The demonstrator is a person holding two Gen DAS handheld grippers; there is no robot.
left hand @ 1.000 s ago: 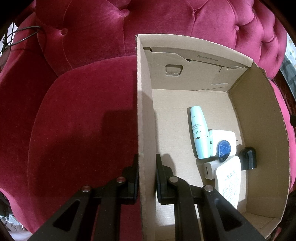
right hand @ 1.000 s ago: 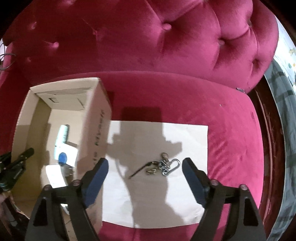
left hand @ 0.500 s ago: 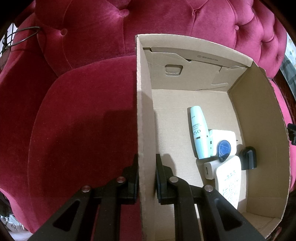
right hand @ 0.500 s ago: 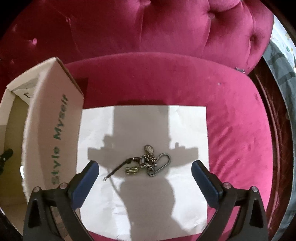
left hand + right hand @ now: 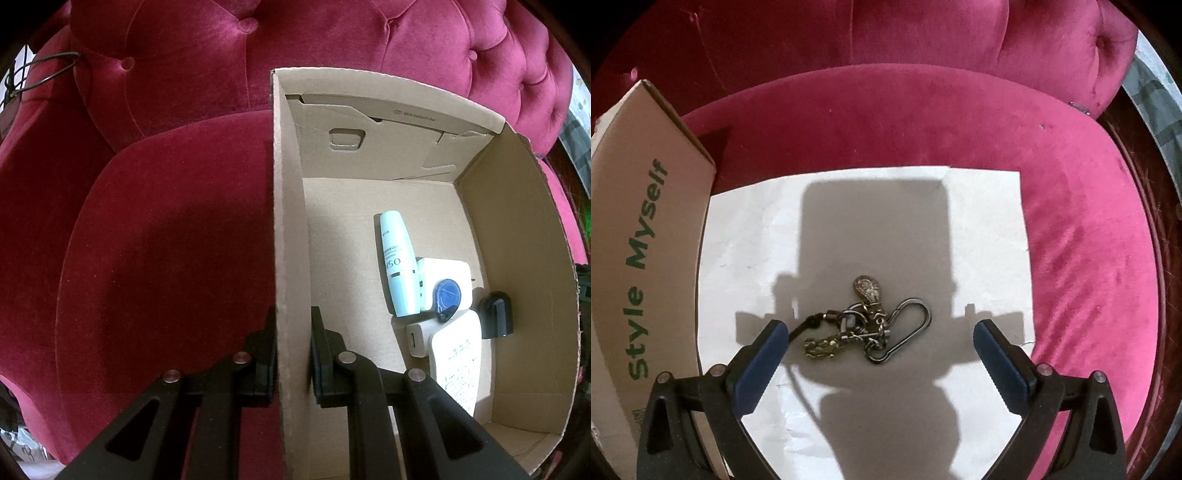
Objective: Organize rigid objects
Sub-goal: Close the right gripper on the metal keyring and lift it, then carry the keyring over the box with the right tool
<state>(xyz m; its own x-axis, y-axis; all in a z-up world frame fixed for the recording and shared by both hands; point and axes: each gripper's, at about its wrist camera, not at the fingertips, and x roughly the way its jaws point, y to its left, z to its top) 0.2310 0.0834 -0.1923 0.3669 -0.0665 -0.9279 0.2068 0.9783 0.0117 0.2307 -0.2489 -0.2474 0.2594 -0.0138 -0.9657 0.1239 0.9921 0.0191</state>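
Note:
A cardboard box [image 5: 517, 280] stands on a red velvet sofa. My left gripper [image 5: 291, 350] is shut on the box's left wall [image 5: 288, 229], one finger on each side. Inside lie a pale blue tube [image 5: 397, 262], a blue key fob [image 5: 447, 297], white chargers [image 5: 443, 271] and a black plug [image 5: 496, 314]. In the right wrist view a metal keychain [image 5: 871, 325] with a carabiner and charms lies on a white paper sheet [image 5: 979, 229]. My right gripper [image 5: 877, 336] is open wide just above it, fingers on either side.
The box's outer side [image 5: 639, 258], printed "Style Myself", stands at the left of the paper. The sofa's tufted backrest [image 5: 332, 44] rises behind. A dark wooden sofa edge [image 5: 1145, 206] runs along the right.
My right gripper has moved forward and down to the keychain, which now sits between its open fingers. The left gripper and box have not moved.

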